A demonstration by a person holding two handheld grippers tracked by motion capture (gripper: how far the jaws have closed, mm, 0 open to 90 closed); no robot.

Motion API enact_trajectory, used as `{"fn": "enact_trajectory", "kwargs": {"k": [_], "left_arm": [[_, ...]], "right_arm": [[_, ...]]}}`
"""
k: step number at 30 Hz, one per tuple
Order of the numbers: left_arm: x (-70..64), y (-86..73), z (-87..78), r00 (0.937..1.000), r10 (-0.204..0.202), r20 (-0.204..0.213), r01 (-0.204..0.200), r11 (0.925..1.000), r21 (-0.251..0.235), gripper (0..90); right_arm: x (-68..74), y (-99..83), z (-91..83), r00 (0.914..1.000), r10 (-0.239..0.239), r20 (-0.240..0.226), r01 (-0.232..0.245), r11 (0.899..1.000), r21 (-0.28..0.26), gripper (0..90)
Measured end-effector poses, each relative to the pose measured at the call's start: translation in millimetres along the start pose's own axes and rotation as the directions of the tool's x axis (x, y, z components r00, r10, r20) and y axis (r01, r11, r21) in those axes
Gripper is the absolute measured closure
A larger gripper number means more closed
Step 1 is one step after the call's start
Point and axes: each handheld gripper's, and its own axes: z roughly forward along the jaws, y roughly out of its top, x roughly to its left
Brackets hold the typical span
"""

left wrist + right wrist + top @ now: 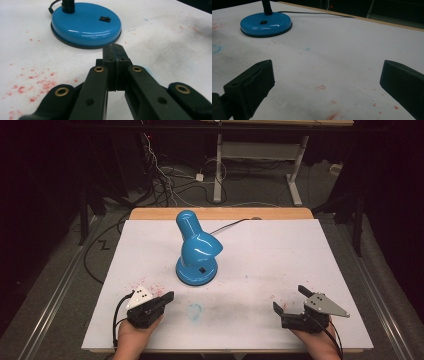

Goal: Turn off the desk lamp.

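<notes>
No readable text anywhere here. The blue lamp (pixel 196 251) carries no brand or label on its shade or its round base; the small black switch (pixel 105 18) on the base shows no marking that can be made out. The white sheet on the desk (pixel 300 250) has red specks and a faint blue ring-shaped smudge (pixel 194 309), and, in the right gripper view, a small red boxy scribble (pixel 320 87), too faint to read as a letter or number. The grippers bear no legible print.
</notes>
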Motion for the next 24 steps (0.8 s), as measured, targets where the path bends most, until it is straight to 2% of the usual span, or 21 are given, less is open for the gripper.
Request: {"fn": "enact_trajectory", "kwargs": {"k": [2, 3, 5, 7, 9, 11, 16, 19, 21, 24], "left_arm": [[2.0, -0.3, 1.6, 0.9998, -0.012, 0.017, 0.012, 0.9999, 0.003, 86.2], [3.1, -0.1, 2.5, 0.9996, -0.012, 0.024, 0.012, 0.9999, 0.011, 80.9], [3.8, -0.4, 3.9, 0.9997, 0.022, 0.008, -0.022, 0.9995, 0.024, 73.8], [4.4, -0.6, 5.4, 0.9986, 0.049, -0.019, -0.048, 0.9976, 0.05, 61.0], [6.4, -0.8, 6.2, 0.9988, 0.043, -0.024, -0.041, 0.9975, 0.058, 46.6], [7.2, -0.6, 7.4, 0.9986, 0.044, -0.031, -0.042, 0.9971, 0.064, 36.8], [8.6, 0.3, 7.9, 0.9989, 0.035, -0.032, -0.032, 0.9971, 0.069, 18.6], [8.5, 0.8, 7.8, 0.9984, 0.048, -0.03, -0.045, 0.9953, 0.086, 9.2], [8.7, 1.6, 6.8, 0.9988, 0.047, -0.014, -0.046, 0.9958, 0.078, 0.1], [7.2, 3.8, 0.7, 0.9981, 0.061, 0.011, -0.061, 0.9981, 0.01, 0.0]], "right_arm": [[1.0, 1.3, -0.8, 1.0, -0.007, 0.0, 0.007, 1.0, -0.006, 0.4], [1.4, 1.6, -0.9, 1.0, -0.007, 0.0, 0.007, 1.0, -0.007, 0.4], [1.6, 1.3, 0.1, 1.0, -0.006, 0.001, 0.006, 1.0, -0.004, 0.4], [1.2, -0.3, 1.9, 1.0, -0.004, -0.002, 0.004, 1.0, 0.005, 0.4], [1.5, -1.4, 2.9, 1.0, -0.004, -0.005, 0.004, 1.0, 0.011, 0.3], [2.3, -1.6, 2.5, 0.9999, -0.008, -0.009, 0.008, 1.0, 0.011, 0.3], [1.2, -1.4, 1.2, 0.9999, -0.011, -0.009, 0.011, 1.0, 0.009, 0.4], [0.8, -1.1, 0.5, 0.9999, -0.007, -0.009, 0.007, 1.0, 0.008, 0.3], [1.4, -0.7, 0.3, 0.9999, -0.01, -0.01, 0.01, 1.0, 0.008, 0.4], [2.2, 0.1, -1.0, 0.9999, -0.011, -0.009, 0.011, 1.0, 0.003, 0.3]]}}
